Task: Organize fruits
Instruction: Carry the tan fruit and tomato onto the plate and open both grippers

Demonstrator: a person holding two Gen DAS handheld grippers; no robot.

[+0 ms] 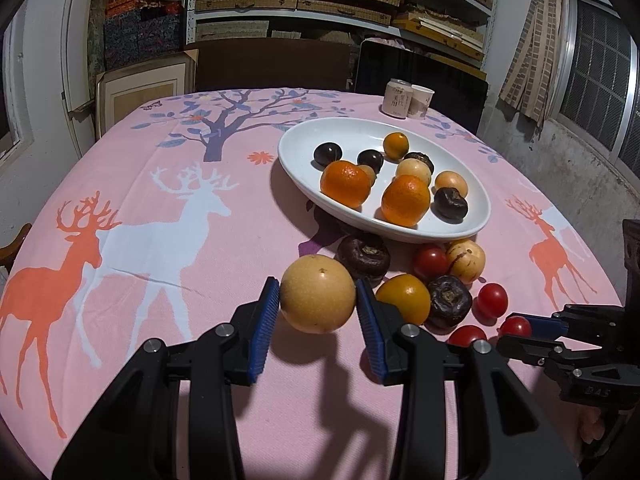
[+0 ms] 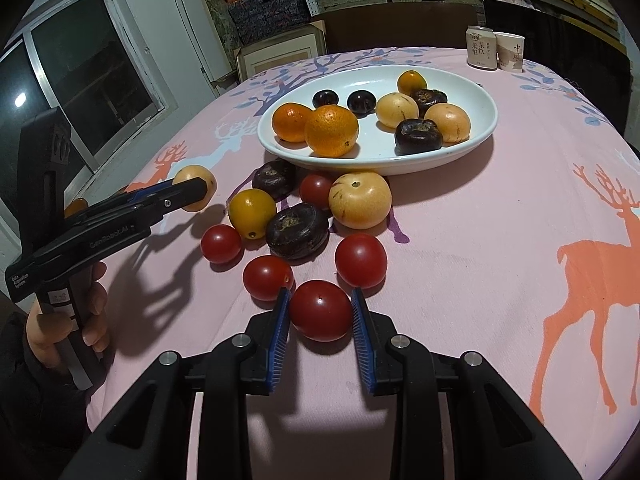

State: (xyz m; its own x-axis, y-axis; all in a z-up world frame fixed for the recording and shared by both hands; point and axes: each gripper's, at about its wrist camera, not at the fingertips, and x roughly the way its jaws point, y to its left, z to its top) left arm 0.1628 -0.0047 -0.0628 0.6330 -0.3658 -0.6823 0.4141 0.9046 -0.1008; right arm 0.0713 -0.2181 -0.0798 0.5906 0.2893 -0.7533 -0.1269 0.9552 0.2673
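My left gripper (image 1: 317,284) is shut on a round tan fruit (image 1: 318,294), which casts a shadow on the pink cloth below it. The right wrist view shows this gripper (image 2: 196,190) at the left with the same fruit (image 2: 202,188). My right gripper (image 2: 320,292) is shut on a red tomato (image 2: 320,310), both blue pads against its sides. A white oval plate (image 1: 288,152) (image 2: 400,166) holds oranges, dark fruits and tan fruits. Loose in front of the plate lie several tomatoes (image 2: 361,260), dark fruits (image 2: 297,230), a yellow fruit (image 2: 252,212) and a tan fruit (image 2: 360,199).
A can (image 2: 481,53) and a paper cup (image 2: 511,52) stand at the far right of the table. A person's hand (image 2: 92,320) grips the left tool's handle. Shelves and a dark chair back stand behind the table. The deer-print cloth spreads wide on the left.
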